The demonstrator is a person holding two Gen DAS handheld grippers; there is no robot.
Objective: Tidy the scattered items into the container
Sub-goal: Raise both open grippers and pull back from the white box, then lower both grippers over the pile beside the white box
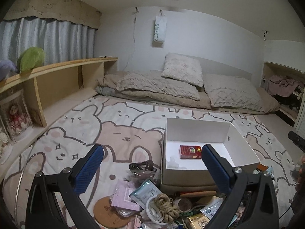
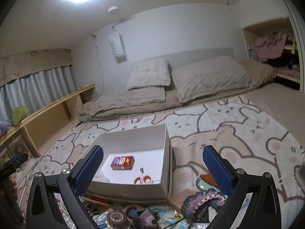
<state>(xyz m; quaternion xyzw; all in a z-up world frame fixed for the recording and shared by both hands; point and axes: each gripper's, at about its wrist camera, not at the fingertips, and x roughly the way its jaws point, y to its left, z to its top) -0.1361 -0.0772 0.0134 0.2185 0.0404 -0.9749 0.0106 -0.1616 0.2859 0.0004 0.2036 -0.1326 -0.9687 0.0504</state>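
- The left gripper is hovering with its jaws spread wide and nothing between them, looking over the clutter heap lying at 6 o'clock in its view.
- The right gripper is likewise gaping and carrying nothing, hanging above the same pile.
- The white box, the container, is sitting on the bear-print blanket at about 1 o'clock from the left gripper and 11 o'clock from the right one.
- A red packet is already lying flat on the box floor; orange-handled scissors are resting near the front wall, at 5 o'clock from the packet.
- Most items are waiting outside: a rope coil, a cork coaster, a tape roll, a crocheted piece.
- Risks, as I judge them: the heap is overlapping and tangled, so closing on the rope may be dragging neighbouring sachets along; the light box may be sliding if a finger nudges its near wall; both grippers reaching at once could be colliding.
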